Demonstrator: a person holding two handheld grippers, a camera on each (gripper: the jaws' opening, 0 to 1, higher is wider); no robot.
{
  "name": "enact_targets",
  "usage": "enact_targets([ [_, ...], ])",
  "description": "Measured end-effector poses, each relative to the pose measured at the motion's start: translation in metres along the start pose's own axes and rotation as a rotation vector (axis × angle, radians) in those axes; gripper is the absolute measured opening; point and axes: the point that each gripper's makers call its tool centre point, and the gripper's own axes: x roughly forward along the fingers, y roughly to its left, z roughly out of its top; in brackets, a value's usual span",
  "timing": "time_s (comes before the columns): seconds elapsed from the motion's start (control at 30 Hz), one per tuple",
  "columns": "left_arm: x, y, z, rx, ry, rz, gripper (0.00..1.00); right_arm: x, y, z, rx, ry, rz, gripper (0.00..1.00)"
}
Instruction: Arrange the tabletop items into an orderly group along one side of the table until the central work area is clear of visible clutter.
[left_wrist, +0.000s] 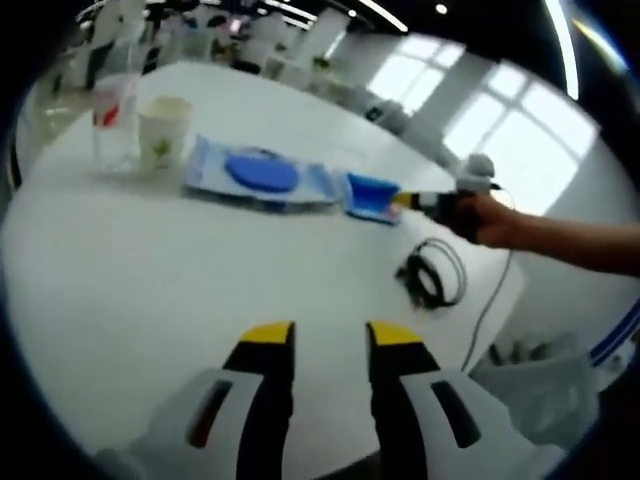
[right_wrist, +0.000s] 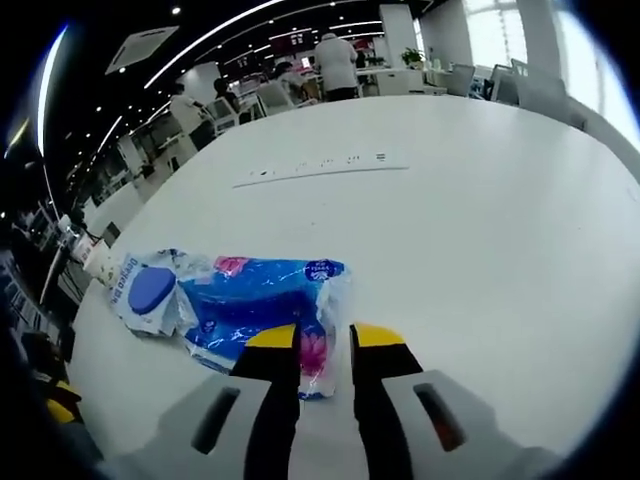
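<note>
On the white table (left_wrist: 150, 260) a flat blue wipes pack (left_wrist: 260, 175) with a round lid lies beside a smaller blue tissue pack (left_wrist: 372, 195). A paper cup (left_wrist: 163, 130) and a clear cup (left_wrist: 115, 120) with red on it stand at the far left. My right gripper (left_wrist: 410, 200), held by a hand (left_wrist: 490, 218), pinches the tissue pack's end. In the right gripper view the tissue pack (right_wrist: 260, 305) runs in between my right gripper's (right_wrist: 325, 345) jaws, with the wipes pack (right_wrist: 150, 290) just beyond. My left gripper (left_wrist: 330, 340) hovers open over bare table.
A coiled black cable (left_wrist: 435, 272) lies near the table's right edge, its lead hanging over the side. A white bag (left_wrist: 530, 390) sits below that edge. A flush socket strip (right_wrist: 320, 165) runs across the table's middle. People and desks fill the room behind.
</note>
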Motion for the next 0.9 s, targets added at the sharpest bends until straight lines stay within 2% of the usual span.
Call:
enact_targets([
  [0.13,-0.003,0.002,0.003,0.047,0.003,0.004,0.27,-0.009,0.007,-0.004,-0.002,-0.001,0.026,0.31],
  [0.3,-0.003,0.007,0.007,0.015,-0.01,0.005,0.29,-0.023,0.01,-0.015,-0.015,0.001,0.027,0.36],
  [0.43,-0.005,0.007,0.009,0.01,-0.021,0.003,0.3,-0.036,0.01,-0.023,-0.009,-0.005,0.018,0.37],
  [0.6,-0.004,0.007,0.008,0.043,-0.015,0.008,0.31,-0.053,0.014,-0.038,-0.014,-0.006,0.013,0.38],
  [0.73,-0.003,0.004,0.006,0.058,-0.004,0.002,0.32,-0.063,0.018,-0.052,-0.02,0.0,0.009,0.39],
  [0.83,-0.003,0.007,0.0,0.108,0.028,0.035,0.31,-0.069,0.021,-0.062,-0.017,0.006,0.012,0.41],
  [0.9,-0.003,0.007,0.0,0.102,0.027,0.032,0.31,-0.074,0.023,-0.066,-0.012,0.006,0.011,0.42],
])
